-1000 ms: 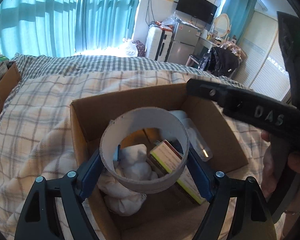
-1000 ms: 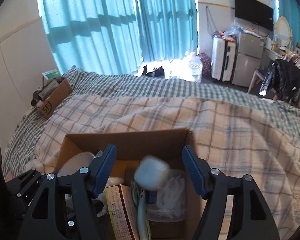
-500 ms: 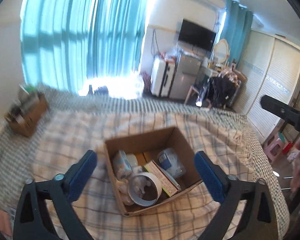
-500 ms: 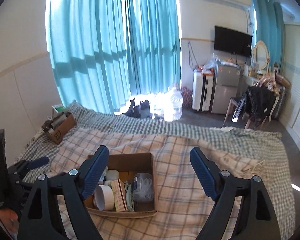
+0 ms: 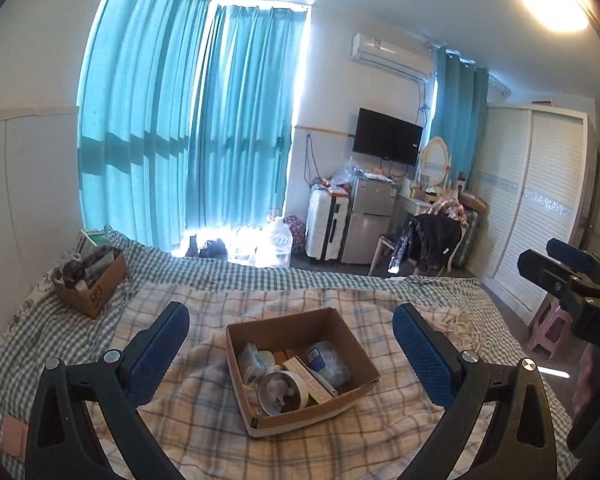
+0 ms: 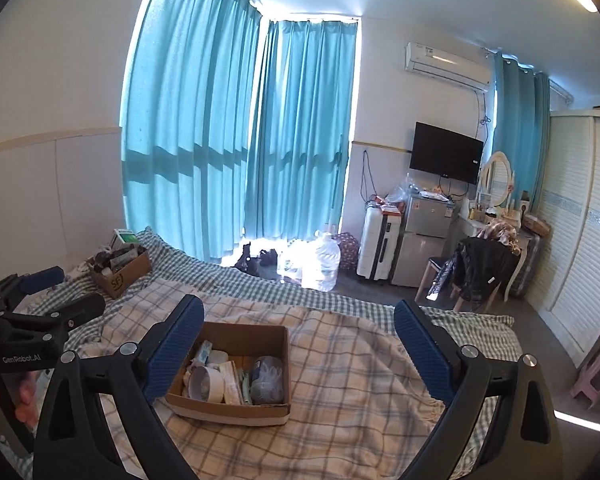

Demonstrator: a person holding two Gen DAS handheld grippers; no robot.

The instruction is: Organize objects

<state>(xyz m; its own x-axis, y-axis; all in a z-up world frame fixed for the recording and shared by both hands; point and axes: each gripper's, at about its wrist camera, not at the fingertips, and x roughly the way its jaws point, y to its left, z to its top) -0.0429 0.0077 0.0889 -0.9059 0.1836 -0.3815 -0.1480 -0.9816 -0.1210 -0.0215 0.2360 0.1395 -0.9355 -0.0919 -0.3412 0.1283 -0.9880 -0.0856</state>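
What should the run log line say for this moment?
left hand-held gripper: open, empty | right hand-held gripper: open, empty | tape roll: inside cardboard box | box: on plaid blanket

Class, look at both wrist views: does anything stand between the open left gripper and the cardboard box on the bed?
Nothing visible does. The left gripper is open and empty above the cardboard box, with only bare plaid blanket around it.

You see an open cardboard box [image 5: 300, 368] on the bed's plaid blanket, holding a tape roll [image 5: 283, 393] on edge, a flat carton [image 5: 311, 376] and a clear wrapped bundle [image 5: 326, 362].
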